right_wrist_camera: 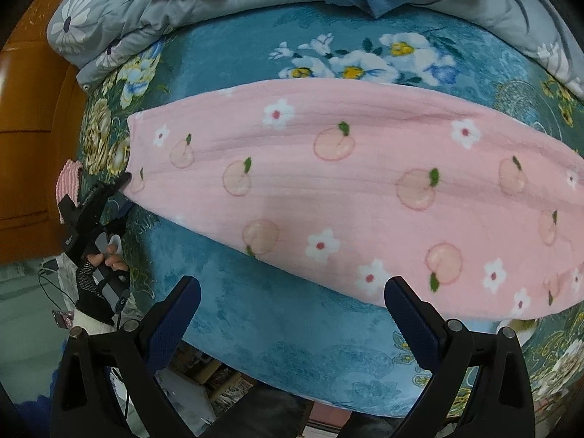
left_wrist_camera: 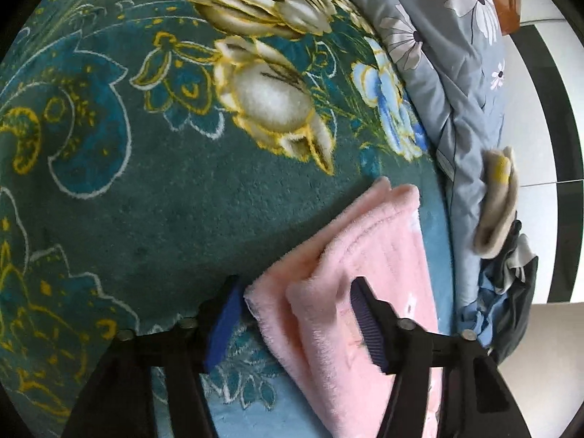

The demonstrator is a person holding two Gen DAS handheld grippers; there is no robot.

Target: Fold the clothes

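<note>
On the bed, taking the pink garment (right_wrist_camera: 346, 189) as my landmark, my left tool (right_wrist_camera: 122, 182) sits at its left end. In the left wrist view its jaws are spread, with the doubled fleece edge lying between them, not yet pinched. The garment lies as a long strip across the teal floral blanket (right_wrist_camera: 226, 314), its long axis running left to right, with the right end passing out of frame. My right tool (right_wrist_camera: 292, 310) hovers released just below the garment's near edge, holding nothing. I judge a lengthwise fold already lies in it; next, both tools must pinch the fleece firmly.
</note>
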